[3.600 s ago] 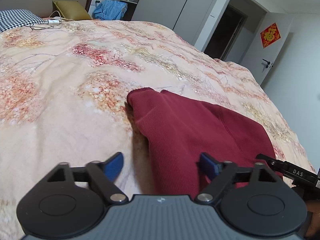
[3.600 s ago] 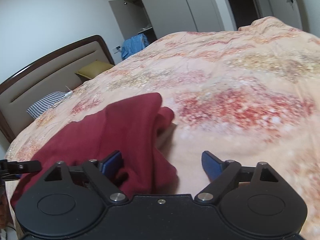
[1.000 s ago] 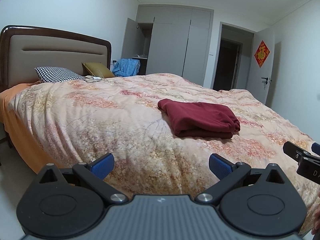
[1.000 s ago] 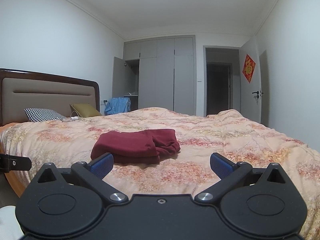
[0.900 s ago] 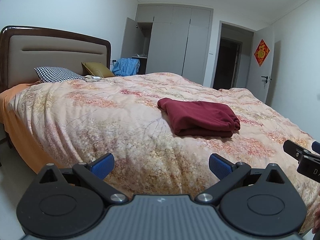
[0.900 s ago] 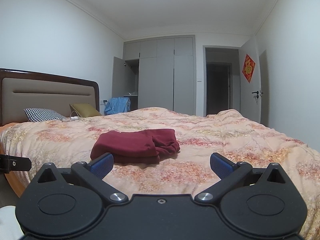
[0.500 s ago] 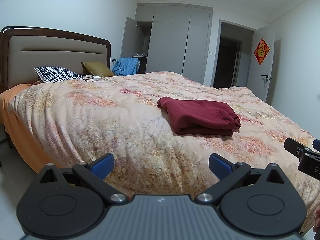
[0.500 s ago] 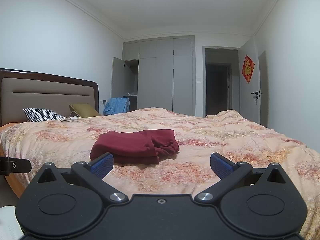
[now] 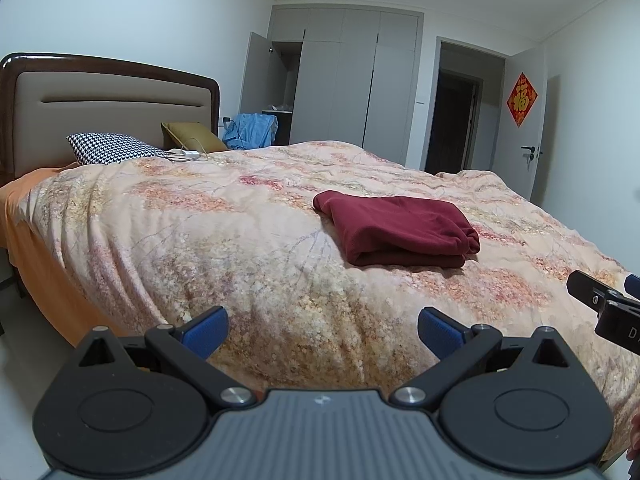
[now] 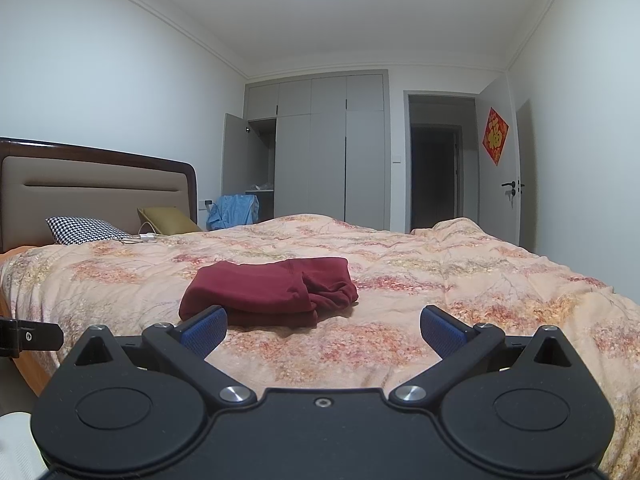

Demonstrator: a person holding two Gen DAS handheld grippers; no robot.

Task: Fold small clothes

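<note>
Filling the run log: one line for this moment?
left gripper open | right gripper open | red garment folded on bed | untouched

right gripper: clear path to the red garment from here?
Probably yes. The right gripper is open and off the bed, and only bare quilt lies between it and the folded red garment.

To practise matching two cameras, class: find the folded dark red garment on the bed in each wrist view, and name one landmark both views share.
Left wrist: the folded dark red garment lies right of centre on the floral quilt.
Right wrist: the garment lies just left of centre, above the left fingertip.
Shared landmark: the red door decoration, at the right in both.
</note>
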